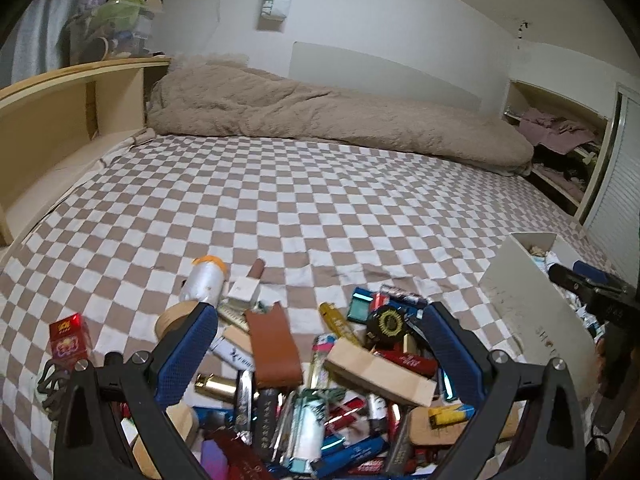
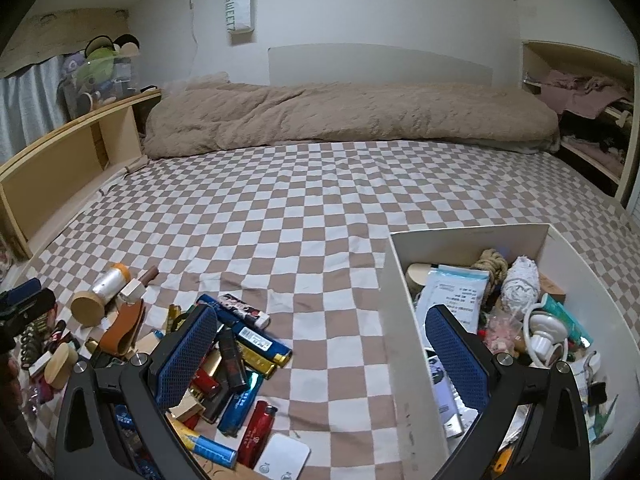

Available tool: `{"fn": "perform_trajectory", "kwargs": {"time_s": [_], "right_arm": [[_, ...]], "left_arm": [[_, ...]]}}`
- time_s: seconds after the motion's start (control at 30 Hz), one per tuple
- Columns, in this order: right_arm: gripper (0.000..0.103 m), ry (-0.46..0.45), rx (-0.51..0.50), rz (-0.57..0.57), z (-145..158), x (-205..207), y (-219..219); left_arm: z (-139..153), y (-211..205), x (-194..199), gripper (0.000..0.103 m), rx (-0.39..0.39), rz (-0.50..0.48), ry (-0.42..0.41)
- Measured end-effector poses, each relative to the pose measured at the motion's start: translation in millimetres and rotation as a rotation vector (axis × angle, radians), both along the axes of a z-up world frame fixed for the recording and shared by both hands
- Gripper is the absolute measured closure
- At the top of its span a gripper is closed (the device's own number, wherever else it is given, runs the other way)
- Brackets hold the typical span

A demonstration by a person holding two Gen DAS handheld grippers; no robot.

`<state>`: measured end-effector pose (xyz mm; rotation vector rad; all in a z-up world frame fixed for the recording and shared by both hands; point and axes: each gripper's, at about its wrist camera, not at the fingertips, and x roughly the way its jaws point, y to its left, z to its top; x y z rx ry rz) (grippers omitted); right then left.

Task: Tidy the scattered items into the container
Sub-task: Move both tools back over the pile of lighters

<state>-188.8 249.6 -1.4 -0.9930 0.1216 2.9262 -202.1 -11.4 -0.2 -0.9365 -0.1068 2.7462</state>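
A heap of small items lies on the checkered bed: a brown leather case (image 1: pixel 274 350), a wooden block (image 1: pixel 380 370), lighters (image 2: pixel 260 426), a silver roll (image 1: pixel 204 284). My left gripper (image 1: pixel 320 316) is open and empty, low over the heap, its fingers on either side of the case and block. The white container (image 2: pixel 404 320) stands at the right, holding several items. My right gripper (image 2: pixel 320 316) is open and empty; its right finger is over the container's inside, its left finger over the lighters. The container also shows in the left wrist view (image 1: pixel 528 300).
A beige blanket (image 2: pixel 340 116) lies rolled along the far side of the bed. A wooden shelf (image 2: pixel 72 156) runs along the left. An open cupboard with clothes (image 2: pixel 580 120) is at the far right. A red box (image 1: pixel 68 340) lies left of the heap.
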Motion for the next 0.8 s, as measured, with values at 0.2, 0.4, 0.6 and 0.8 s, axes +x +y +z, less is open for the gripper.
{"fn": "perform_trajectory", "kwargs": {"time_s": [0.2, 0.4, 0.6, 0.8], "right_arm": [[0.0, 0.001, -0.017, 0.0, -5, 0, -8], [0.0, -0.033, -0.005, 0.027, -18, -1, -21], [0.0, -0.073, -0.003, 0.056, -30, -1, -33], [0.0, -0.098, -0.031, 0.07, -37, 0, -38]], "left_arm": [[-16, -13, 9, 0.0, 0.024, 0.027, -0.042], [-22, -15, 20, 0.0, 0.002, 0.044, -0.045], [-37, -14, 32, 0.0, -0.05, 0.05, -0.061], [-53, -13, 40, 0.0, -0.037, 0.043, -0.117]]}}
